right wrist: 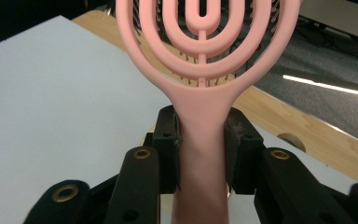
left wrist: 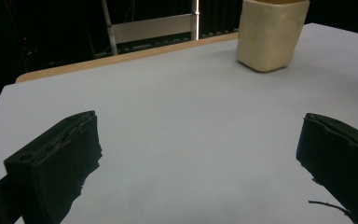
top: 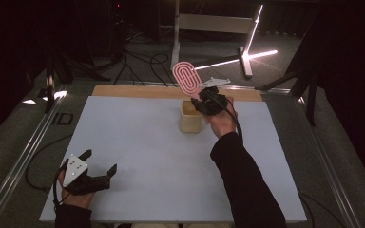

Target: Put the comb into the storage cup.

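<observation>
- The pink hairbrush (top: 186, 78) is held in the air above the far middle of the bench (top: 138, 142), with its oval head raised up and tilted to the left in the high view.
- In the right gripper view, the handle of the pink hairbrush (right wrist: 200, 154) is seen clamped between the two black jaws, and the open ribs of the head, with bristles behind them, are seen above.
- The right tongs (top: 204, 100) are closed on this handle, and they are carried by a hand in a dark sleeve (top: 247, 180) that comes in from the bottom right.
- The right tongs (right wrist: 200, 149) are pressed on both sides of the handle, with no gap seen.
- A beige cup (top: 191, 117) is standing upright on the bench, just below the brush and just beside the right tongs; whether it is touched cannot be told.
- The left tongs (top: 100, 164) are kept near the front left corner of the bench, well apart from the cup.
- In the left gripper view, the left tongs (left wrist: 198, 154) are opened wide and nothing is held between the jaws; the beige cup (left wrist: 270, 35) is seen far ahead.
- A bright light strip (top: 254, 33) is seen on the floor behind the bench.
</observation>
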Available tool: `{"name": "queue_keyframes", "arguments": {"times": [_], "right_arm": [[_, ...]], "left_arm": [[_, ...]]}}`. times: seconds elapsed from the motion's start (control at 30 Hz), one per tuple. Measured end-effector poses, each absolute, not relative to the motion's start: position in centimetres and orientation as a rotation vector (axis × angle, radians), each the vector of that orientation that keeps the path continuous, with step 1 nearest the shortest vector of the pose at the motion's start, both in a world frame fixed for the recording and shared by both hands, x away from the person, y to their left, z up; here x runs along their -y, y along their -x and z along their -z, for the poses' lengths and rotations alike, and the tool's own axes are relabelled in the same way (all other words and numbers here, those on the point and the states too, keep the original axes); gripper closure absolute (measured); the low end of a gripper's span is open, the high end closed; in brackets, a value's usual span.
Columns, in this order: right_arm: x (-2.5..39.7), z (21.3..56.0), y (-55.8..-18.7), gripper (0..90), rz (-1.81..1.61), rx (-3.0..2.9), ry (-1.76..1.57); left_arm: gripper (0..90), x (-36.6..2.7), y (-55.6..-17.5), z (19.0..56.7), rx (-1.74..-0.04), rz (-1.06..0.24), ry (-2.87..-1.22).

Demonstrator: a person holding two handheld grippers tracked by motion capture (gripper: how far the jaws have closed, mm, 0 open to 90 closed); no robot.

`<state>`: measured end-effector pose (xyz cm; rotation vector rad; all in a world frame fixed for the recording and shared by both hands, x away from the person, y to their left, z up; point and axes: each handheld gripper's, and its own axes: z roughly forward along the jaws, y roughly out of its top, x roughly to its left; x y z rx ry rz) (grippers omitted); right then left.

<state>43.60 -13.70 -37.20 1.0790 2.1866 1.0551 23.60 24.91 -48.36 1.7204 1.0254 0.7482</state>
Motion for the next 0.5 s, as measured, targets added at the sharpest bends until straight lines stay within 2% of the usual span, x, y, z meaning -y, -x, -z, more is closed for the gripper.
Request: {"name": "queue_keyframes", "arguments": {"times": [0.5], "right_arm": [[13.43,37.43,-43.59,69.9,-1.121,-2.131,-1.049]], "left_arm": [[0.1,-25.02,-23.91,48.18,-1.044,-0.726,-1.694]]}}
